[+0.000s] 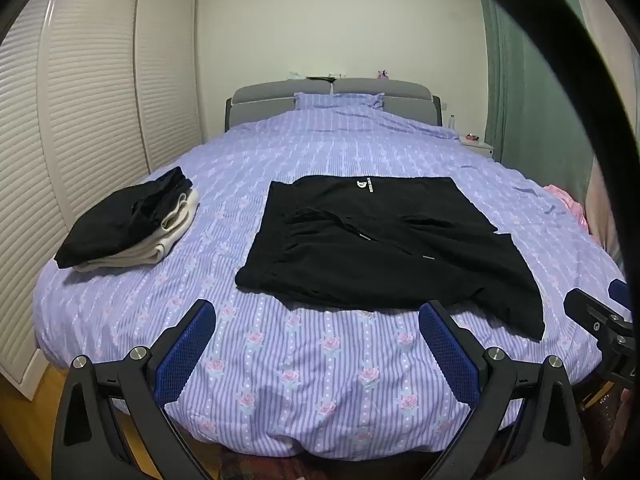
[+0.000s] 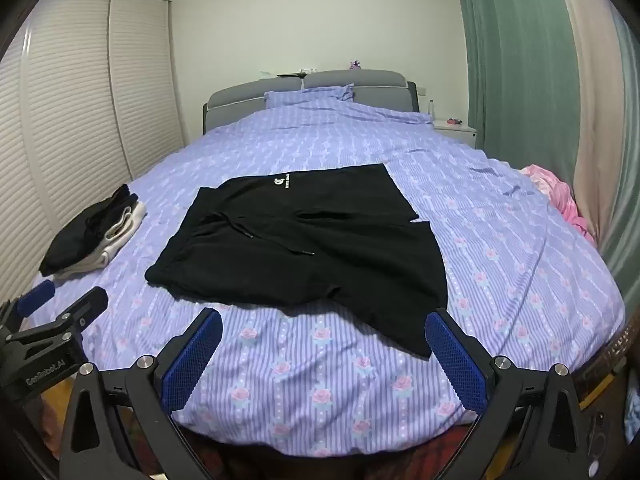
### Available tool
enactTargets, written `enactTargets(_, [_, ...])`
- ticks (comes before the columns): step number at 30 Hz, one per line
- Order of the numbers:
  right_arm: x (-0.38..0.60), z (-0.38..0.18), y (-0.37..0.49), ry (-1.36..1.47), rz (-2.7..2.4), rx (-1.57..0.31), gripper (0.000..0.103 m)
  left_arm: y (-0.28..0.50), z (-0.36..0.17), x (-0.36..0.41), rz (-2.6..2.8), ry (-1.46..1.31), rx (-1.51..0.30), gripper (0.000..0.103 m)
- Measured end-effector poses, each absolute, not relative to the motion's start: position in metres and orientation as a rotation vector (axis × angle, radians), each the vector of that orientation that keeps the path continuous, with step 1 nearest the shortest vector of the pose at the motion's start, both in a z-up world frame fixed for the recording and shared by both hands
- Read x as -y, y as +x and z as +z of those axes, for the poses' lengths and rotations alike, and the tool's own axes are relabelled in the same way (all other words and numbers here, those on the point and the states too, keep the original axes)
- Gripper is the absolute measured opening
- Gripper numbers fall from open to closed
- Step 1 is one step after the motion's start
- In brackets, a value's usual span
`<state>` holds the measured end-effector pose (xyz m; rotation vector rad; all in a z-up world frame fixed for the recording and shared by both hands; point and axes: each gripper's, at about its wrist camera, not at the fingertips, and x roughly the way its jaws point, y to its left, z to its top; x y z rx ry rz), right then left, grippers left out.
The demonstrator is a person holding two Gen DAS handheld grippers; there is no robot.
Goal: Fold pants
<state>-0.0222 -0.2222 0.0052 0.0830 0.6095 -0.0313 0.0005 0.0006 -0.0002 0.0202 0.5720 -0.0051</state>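
Already black pants [image 1: 384, 248], folded flat.

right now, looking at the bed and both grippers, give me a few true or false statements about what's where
1. The black pants lie spread on the bed. True.
2. The left gripper is shut on the pants. False: its fingers stand wide open, short of the cloth, with nothing between them.
3. A folded pile sits left of the pants. True.
4. The pile is all black. False: black on top, cream below.
5. The right gripper holds a pant leg. False: it is open, with only the bedcover between its fingers.
6. The drawstring lies loose on the pants. True.
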Motion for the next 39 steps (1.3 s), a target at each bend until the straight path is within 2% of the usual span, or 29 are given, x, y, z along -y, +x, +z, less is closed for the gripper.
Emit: enactTargets(39, [0.222, 0.011, -0.027, 0.085, -0.025, -0.578, 0.103, -0.008, 0.012, -0.004, -0.035, 0.023, -0.528, 0.103])
